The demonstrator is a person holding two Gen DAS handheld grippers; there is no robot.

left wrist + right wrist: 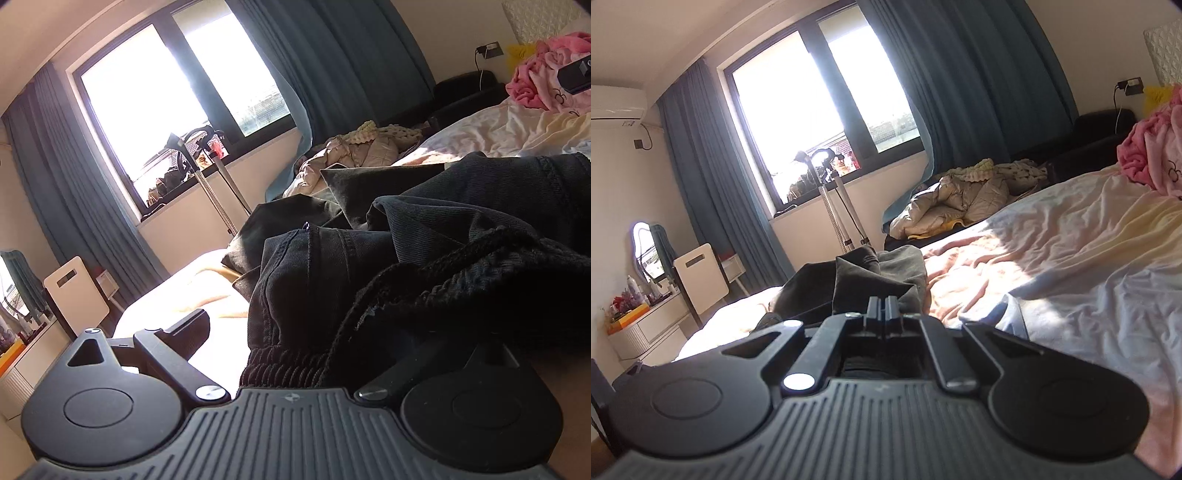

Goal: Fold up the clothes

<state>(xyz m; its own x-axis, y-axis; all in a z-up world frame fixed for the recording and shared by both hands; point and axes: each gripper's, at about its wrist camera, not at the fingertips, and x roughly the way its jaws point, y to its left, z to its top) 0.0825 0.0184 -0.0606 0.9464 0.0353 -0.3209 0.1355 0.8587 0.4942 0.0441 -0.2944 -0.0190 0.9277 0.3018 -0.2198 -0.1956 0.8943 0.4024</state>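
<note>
Black trousers (424, 236) lie bunched on the bed (1071, 266), heaped right up against the left tool (280, 332), which is spread wide and gripping nothing. The right tool (884, 310) looks clenched, cloth just beyond it, though I can't tell if it's pinched. Still the straightening-out step I reckon: next, grab the waistband and pull flat.

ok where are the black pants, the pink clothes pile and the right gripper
black pants (332, 280): left wrist view, on the denim near the seam
pink clothes pile (1145, 155): right wrist view, on the crumpled pink fabric
right gripper (884, 306): right wrist view, between the fingertips, pressed together
</note>
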